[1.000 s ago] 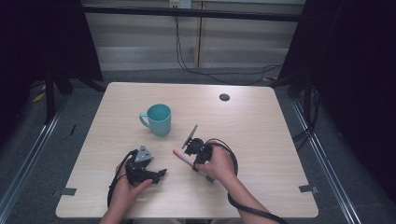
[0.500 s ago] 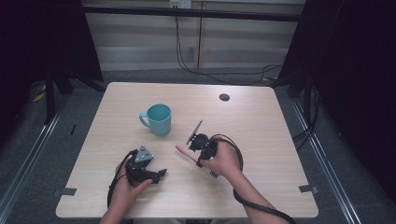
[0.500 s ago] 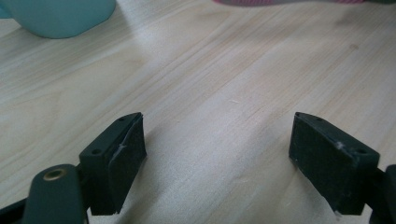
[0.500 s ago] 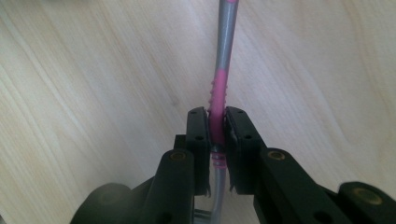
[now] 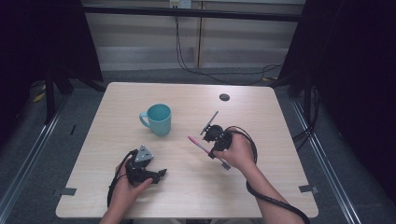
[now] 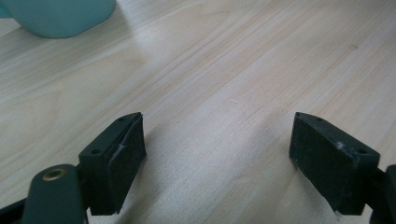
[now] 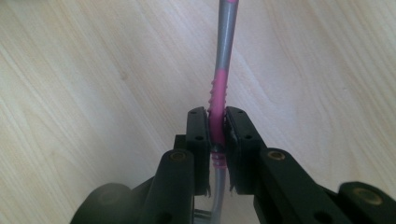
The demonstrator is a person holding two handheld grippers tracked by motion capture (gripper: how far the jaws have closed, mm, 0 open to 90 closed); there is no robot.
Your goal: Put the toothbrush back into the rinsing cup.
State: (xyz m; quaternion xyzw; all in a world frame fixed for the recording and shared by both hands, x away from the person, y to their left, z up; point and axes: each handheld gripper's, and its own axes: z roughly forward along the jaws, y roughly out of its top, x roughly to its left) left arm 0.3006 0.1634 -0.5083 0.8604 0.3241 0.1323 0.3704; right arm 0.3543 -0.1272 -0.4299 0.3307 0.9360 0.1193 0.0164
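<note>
The right gripper [image 7: 216, 126] is clamping its two black jaws tight on the ribbed pink grip of a pen [image 7: 223, 70]. The pen is running straight out ahead of the jaws, pink where it is being pinched and grey farther along, with a clear length trailing back beneath the gripper. From the high view, the right gripper [image 5: 215, 136] is sitting in the person's right hand [image 5: 238, 153] just above the table [image 5: 261, 116]. There the pen [image 5: 200, 145] is sticking out of it, with a pink end reaching toward the person's left and a thin grey end [image 5: 210, 122] slanting up and away on the far side. Whether the pen is touching the table is not clear.

The left gripper [image 6: 217, 154] is holding its jaws wide apart with nothing between them, only bare wood below. In the high view this gripper [image 5: 142, 169] is resting low on the near part of the table in the left hand [image 5: 125, 186], well apart from the right gripper. A teal mug [image 5: 157, 119] is standing upright ahead of it, handle turned to the left; in the left gripper view its base [image 6: 60, 16] is showing ahead and to the left of the jaws. A small dark disc [image 5: 224, 97] is lying beyond the right gripper, toward the far edge of the table.
</note>
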